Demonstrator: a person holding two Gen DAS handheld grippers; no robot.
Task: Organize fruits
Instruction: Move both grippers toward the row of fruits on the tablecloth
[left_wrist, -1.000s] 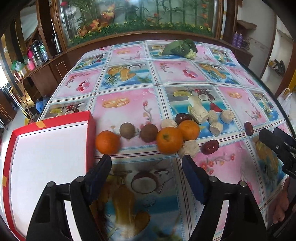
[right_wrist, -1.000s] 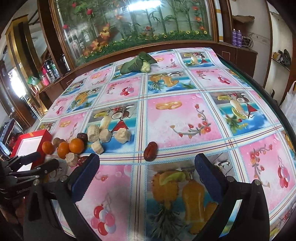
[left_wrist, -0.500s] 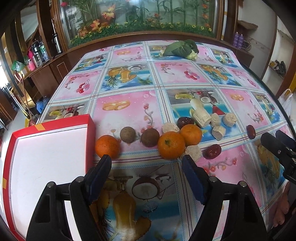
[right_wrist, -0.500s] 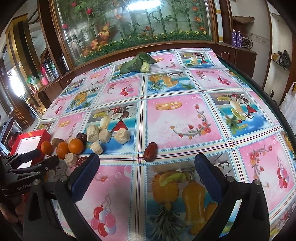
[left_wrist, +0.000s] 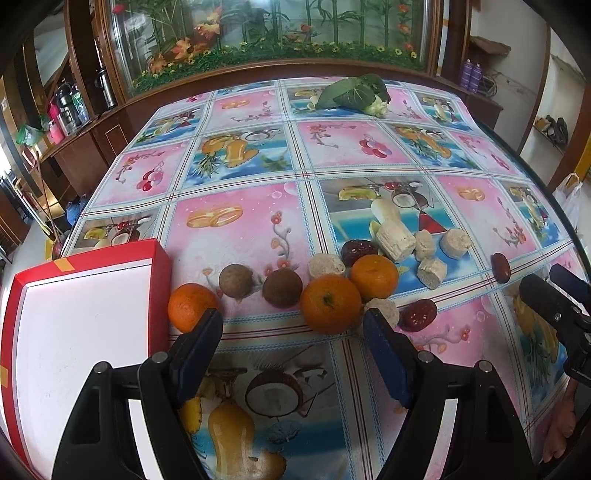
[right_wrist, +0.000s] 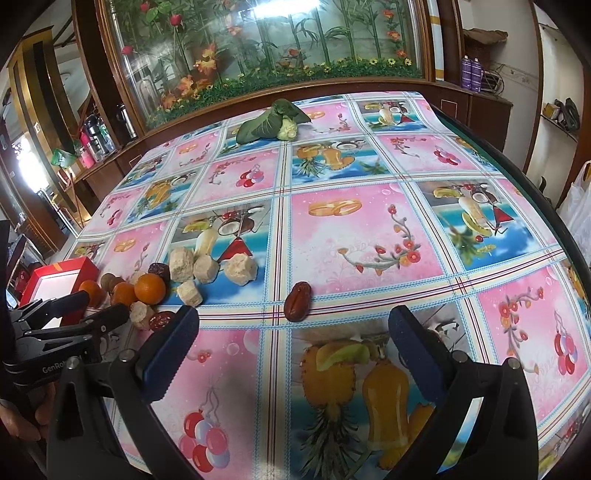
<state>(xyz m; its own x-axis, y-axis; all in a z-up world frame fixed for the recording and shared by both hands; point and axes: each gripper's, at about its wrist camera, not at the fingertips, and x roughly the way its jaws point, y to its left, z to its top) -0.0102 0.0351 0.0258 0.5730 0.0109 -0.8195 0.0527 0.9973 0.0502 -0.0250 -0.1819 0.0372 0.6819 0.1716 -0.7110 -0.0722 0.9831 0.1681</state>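
Note:
On the fruit-print tablecloth lie three oranges: the left orange (left_wrist: 190, 306), the middle orange (left_wrist: 330, 303) and a far orange (left_wrist: 374, 276). Two brown round fruits (left_wrist: 236, 280) sit between them. Pale banana chunks (left_wrist: 395, 240) and dark red dates (left_wrist: 419, 314) lie to the right. A red box (left_wrist: 74, 332) with a white inside stands at the left. My left gripper (left_wrist: 291, 328) is open just short of the oranges, holding nothing. My right gripper (right_wrist: 293, 330) is open, with one lone date (right_wrist: 297, 305) just beyond its fingertips.
A leafy green vegetable (left_wrist: 352, 95) lies at the table's far end. Behind it runs a wooden cabinet with a glass flower display (left_wrist: 258, 33). The table's dark edge (right_wrist: 546, 206) curves along the right. A white plastic bag (right_wrist: 578, 206) hangs beyond it.
My left gripper has drawn back slightly from the fruit row. The right gripper has barely moved.

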